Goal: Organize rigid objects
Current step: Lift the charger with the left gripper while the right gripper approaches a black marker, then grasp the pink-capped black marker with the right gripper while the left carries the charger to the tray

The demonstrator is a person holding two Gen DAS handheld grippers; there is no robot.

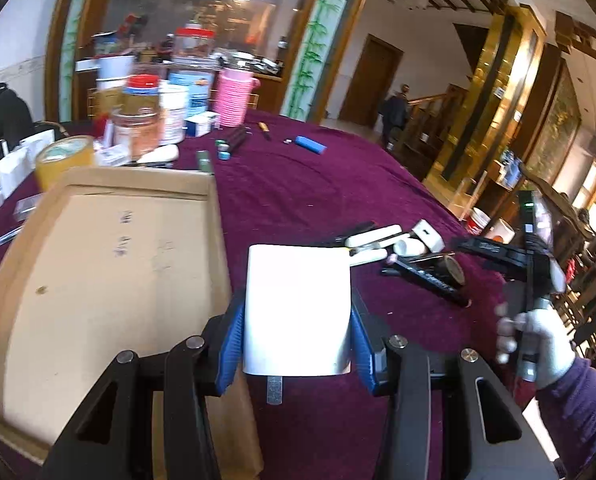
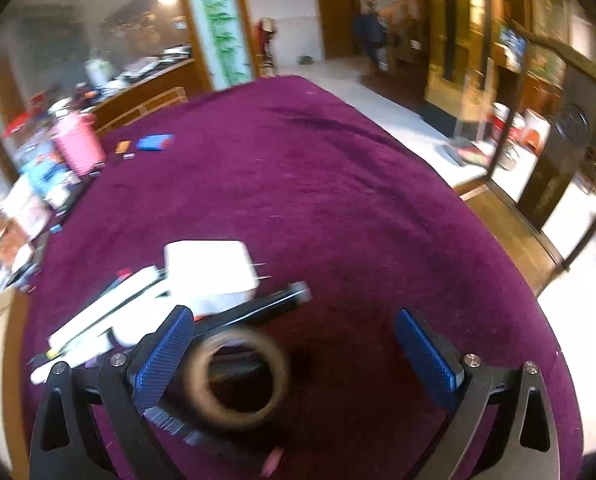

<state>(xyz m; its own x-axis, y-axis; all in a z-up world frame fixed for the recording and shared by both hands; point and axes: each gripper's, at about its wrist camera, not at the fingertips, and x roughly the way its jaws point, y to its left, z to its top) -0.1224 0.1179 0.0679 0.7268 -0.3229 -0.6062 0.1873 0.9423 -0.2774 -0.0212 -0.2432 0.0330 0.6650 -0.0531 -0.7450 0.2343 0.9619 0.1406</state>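
Our left gripper (image 1: pixel 296 344) clamps the white box (image 1: pixel 298 308), held above the cloth beside the empty cardboard tray (image 1: pixel 110 272) at nine o'clock; nothing is sorted yet. Our right gripper (image 2: pixel 298 356), jaws apart, tilts down over the tape roll (image 2: pixel 236 378); the pile (image 2: pixel 146 304) waits at eleven o'clock.

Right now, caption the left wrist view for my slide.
Left gripper holds a white block beside the cardboard box on the purple tablecloth.

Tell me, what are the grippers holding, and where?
The left gripper squeezes a white box by its two sides, near its lower end. The right gripper is open and holds nothing.
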